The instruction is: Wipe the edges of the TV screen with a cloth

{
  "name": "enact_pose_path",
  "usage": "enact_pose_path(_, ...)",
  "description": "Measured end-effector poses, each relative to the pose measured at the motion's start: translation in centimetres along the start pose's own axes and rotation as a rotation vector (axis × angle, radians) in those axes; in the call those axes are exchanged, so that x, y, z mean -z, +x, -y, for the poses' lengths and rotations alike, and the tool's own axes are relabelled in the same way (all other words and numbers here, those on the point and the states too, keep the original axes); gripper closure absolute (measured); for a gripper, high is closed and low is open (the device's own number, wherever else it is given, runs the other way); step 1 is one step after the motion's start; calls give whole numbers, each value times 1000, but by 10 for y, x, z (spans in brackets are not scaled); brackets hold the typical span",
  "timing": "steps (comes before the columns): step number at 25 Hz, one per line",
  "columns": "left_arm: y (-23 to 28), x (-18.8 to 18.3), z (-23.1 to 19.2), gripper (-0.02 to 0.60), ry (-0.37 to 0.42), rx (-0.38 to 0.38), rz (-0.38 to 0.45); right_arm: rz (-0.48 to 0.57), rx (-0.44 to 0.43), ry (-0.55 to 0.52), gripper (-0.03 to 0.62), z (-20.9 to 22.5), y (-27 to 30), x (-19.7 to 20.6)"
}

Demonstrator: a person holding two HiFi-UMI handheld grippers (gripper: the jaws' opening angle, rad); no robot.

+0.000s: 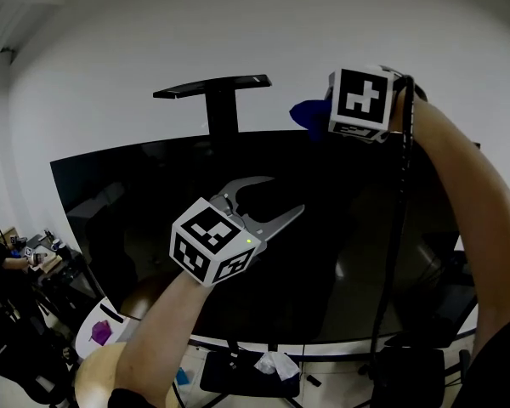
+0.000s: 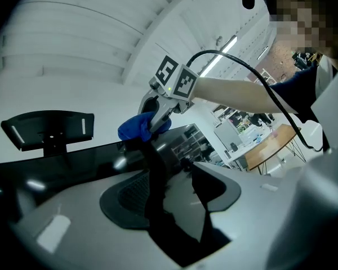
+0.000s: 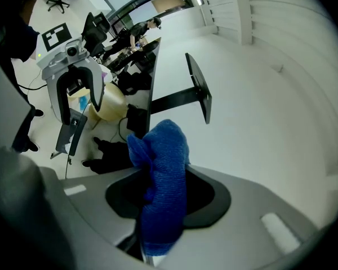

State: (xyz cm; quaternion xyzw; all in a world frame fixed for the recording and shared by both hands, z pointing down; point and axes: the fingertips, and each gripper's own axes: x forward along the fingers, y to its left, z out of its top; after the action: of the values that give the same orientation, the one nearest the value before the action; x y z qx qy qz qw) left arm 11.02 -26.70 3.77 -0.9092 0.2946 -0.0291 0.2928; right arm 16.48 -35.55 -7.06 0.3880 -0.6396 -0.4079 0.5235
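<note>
A large black TV screen [image 1: 153, 202] fills the middle of the head view. My right gripper [image 3: 163, 198] is shut on a blue cloth [image 3: 163, 167] and holds it against the screen's top edge, right of centre; the cloth [image 1: 308, 113] shows just left of that gripper's marker cube [image 1: 361, 100]. The left gripper view looks along the screen and shows the right gripper [image 2: 153, 118] with the cloth [image 2: 136, 127] on the top edge. My left gripper [image 1: 282, 195] hovers in front of the screen's middle, open and empty.
A black bracket on a post [image 1: 212, 87] rises behind the TV against a white wall. The TV stand's base [image 1: 238, 372] holds a white rag [image 1: 276, 364]. A round table [image 1: 93, 372] and cluttered desks [image 1: 34, 257] are at the lower left.
</note>
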Motion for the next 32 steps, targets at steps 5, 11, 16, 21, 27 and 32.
enact_pose_path(5, -52, 18, -30, 359, -4, 17, -22, -22, 15, 35, 453, -3, 13, -46)
enact_pose_path(11, -126, 33, -68, 359, -28, 15, -18, -19, 60, 69, 454, -4, 20, -100)
enact_pose_path(16, -174, 48, -97, 359, -58, -21, -32, -94, 96, -2, 454, -10, 25, -139)
enact_pose_path(21, -203, 59, -121, 359, -70, -95, -56, -70, 73, -22, 454, -12, 34, -179)
enact_pose_path(27, -231, 73, -137, 359, -101, -155, -67, -32, 78, -65, 456, -15, 45, -218)
enact_pose_path(32, -259, 82, -151, 359, -104, -176, -70, -29, 58, -96, 456, -18, 54, -253)
